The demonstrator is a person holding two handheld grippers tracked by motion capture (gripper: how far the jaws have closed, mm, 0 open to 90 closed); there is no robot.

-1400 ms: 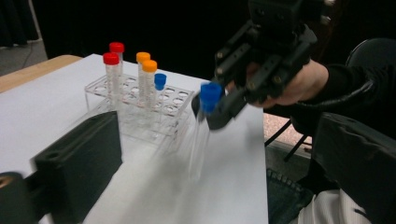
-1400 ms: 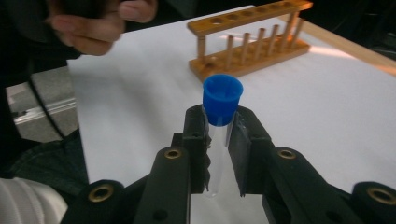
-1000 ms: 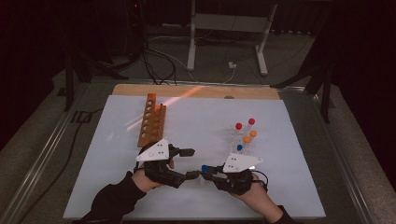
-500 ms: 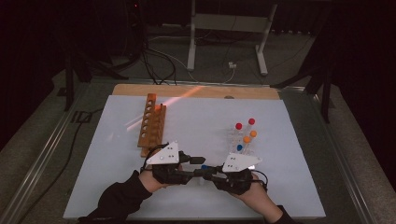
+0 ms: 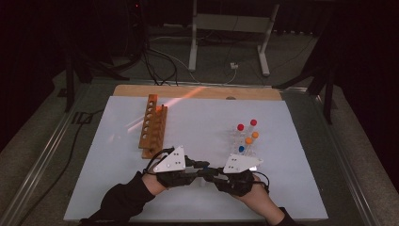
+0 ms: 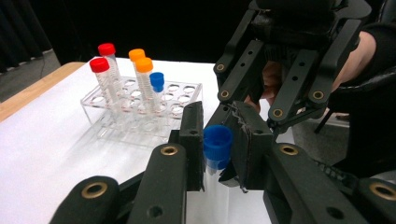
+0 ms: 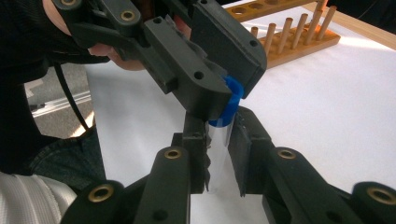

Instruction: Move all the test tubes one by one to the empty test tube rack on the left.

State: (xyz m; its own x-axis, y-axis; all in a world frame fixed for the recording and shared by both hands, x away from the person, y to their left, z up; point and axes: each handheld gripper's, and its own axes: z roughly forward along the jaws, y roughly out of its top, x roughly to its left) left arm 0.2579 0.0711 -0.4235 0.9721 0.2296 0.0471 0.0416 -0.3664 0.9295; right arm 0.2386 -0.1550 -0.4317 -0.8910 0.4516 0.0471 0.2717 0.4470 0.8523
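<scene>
Near the front edge of the desk [image 5: 117,197], about midway along it: left tool [image 6: 219,154] and right tool [image 7: 219,154] meeting tip to tip over one clear tube [image 7: 217,158]. Left tool clamped on the tube's blue cap [image 6: 217,142], jaws having just closed onto it. Right tool clamped on the clear body of the same tube, just below the cap. Tube lifted off the white surface, held between both tools.

Toward the right edge, beyond the right tool: clear plastic rack [image 5: 243,141] with five capped tubes standing upright, two red, two orange, one blue. Toward the back left: wooden peg rack [image 5: 153,127], well apart from the tools.
</scene>
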